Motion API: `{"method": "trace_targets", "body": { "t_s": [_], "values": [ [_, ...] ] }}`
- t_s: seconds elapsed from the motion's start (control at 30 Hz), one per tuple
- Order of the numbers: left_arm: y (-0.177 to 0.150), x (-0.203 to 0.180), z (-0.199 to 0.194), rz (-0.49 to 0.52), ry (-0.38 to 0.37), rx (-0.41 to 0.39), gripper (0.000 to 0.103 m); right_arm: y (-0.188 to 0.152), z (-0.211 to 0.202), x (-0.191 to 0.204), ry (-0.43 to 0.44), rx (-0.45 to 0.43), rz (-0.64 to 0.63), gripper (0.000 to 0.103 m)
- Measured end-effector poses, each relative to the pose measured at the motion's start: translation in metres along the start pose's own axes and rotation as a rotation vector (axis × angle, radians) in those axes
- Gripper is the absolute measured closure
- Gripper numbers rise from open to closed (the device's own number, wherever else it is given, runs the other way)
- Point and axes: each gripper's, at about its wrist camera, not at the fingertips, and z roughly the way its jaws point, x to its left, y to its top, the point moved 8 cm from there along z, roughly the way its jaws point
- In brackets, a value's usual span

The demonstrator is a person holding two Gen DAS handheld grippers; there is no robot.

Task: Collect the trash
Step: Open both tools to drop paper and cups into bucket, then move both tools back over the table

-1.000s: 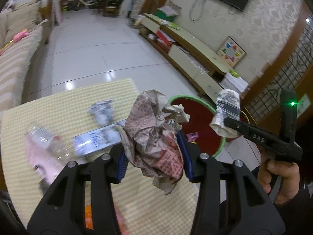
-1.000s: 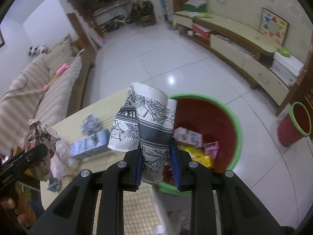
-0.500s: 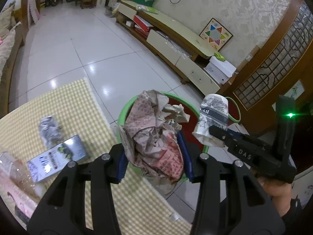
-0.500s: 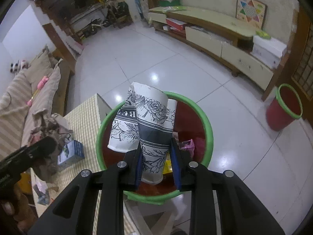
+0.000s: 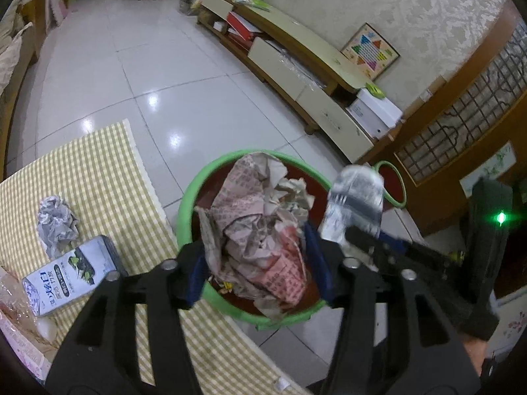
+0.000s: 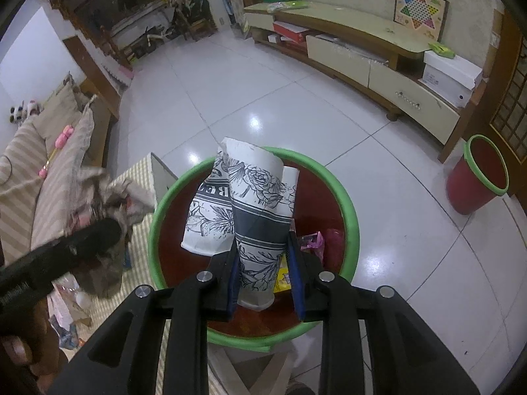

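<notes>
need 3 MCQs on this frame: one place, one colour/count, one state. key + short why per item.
1. Where is the crumpled newspaper wad?
A. Lying on the checked cloth
B. Between the left gripper's fingers, above the bin
C. On the TV bench

2. What colour is the rim of the near bin?
A. Green
B. Blue
C. White

3. What state is the paper cup in?
A. Standing upright on the floor
B. Lying at the bottom of the bin
C. Crushed, between the right gripper's fingers

Key: 1 B, the left wrist view shows the wad between the blue pads with the bin's opening behind it; those jaws have just been opening. 2 A, a green ring tops the red wall in both views. 3 C, the right wrist view shows the creased floral cup between the narrow-set pads over the bin.
</notes>
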Motion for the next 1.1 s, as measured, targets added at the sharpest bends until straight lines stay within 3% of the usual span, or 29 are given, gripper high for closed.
{"method": "trace_targets", "body": {
  "t_s": [0.07,0.2,0.37,0.7,0.93,1.1],
  "values": [
    [0.002,0.001,0.000,-0.020,-0.009,-0.006,0.036,-0.001,0.001,0.001,-0.005,0.005,-0.005,0.060],
    [0.003,0.003,-0.006,-0.019,-0.010,-0.025,0.017,0.000,-0.001,0.000,-0.019,-0.011,-0.013,0.048],
    [0.005,0.010,-0.021,-0.032,0.005,-0.056,0.006,0.001,-0.004,0.002,-0.023,-0.023,-0.019,0.031],
    [-0.010,0.032,-0.064,-0.024,0.072,-0.084,0.006,0.005,-0.009,0.018,-0.022,-0.050,-0.060,0.023],
    [-0.036,0.070,-0.111,-0.121,0.157,-0.131,0.006,-0.002,-0.016,0.055,0.035,-0.084,-0.140,0.010],
    [-0.062,0.100,-0.142,-0.155,0.240,-0.183,0.006,-0.016,-0.016,0.079,0.087,-0.078,-0.190,0.008]
  ]
}}
